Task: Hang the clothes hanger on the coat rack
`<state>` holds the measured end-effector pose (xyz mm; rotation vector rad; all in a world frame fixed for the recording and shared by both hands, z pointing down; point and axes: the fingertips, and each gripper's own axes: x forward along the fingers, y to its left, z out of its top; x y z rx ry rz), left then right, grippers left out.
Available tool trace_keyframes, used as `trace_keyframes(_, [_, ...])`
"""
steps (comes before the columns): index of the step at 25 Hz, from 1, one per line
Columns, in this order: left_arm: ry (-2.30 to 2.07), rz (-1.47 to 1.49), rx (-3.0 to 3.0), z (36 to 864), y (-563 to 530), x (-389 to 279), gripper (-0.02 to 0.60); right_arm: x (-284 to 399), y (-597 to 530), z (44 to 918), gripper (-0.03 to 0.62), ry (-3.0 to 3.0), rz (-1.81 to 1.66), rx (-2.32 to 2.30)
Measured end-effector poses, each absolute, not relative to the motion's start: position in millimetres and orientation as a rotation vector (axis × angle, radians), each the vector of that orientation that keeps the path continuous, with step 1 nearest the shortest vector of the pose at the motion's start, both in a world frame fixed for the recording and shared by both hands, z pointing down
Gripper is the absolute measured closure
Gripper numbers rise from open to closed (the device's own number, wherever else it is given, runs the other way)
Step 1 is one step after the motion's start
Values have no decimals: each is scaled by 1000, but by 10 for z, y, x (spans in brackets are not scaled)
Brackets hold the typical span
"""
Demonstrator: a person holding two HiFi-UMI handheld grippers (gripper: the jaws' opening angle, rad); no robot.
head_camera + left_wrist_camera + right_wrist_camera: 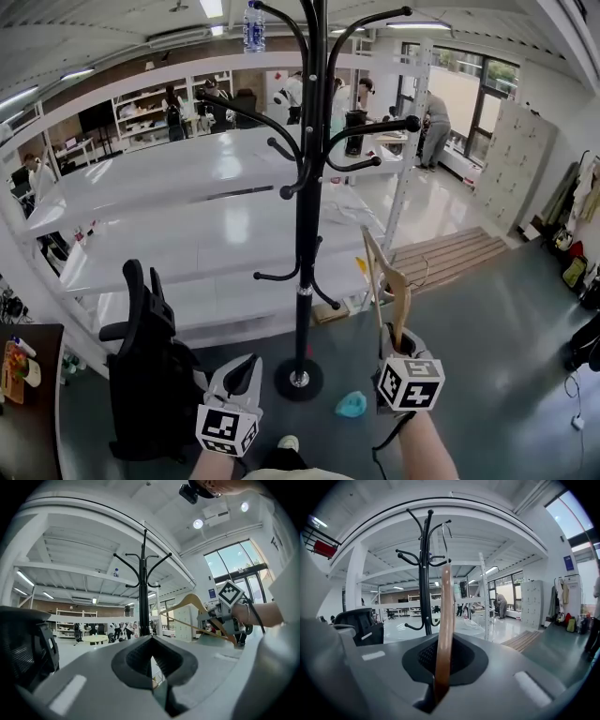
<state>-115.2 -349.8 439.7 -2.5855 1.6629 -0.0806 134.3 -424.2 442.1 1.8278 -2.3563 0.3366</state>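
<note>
Right gripper (397,345) clamps the brown wooden clothes hanger (444,620) by one arm's end, a sound hold as it's likely light, stiff, slick; left gripper (151,641) closed, empty.

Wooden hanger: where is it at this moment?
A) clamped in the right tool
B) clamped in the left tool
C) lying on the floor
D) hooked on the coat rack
A: in the right gripper view the right tool has its jaws closed on the lower end of the wooden hanger, which stands upright, and the head view shows it off to the side of the coat rack, not hooked on it.
</note>
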Motion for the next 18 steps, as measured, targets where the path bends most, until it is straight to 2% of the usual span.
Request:
trace_keyframes(10, [1590,-90,-2638,4426,-4179,-1304,581,928,-5229,3728,566,-2374,172,1804])
trace_keyframes(18, [1611,-122,-2667,4588,-4465,-1477,581,699,-5845,3696,566,-2330,145,1749])
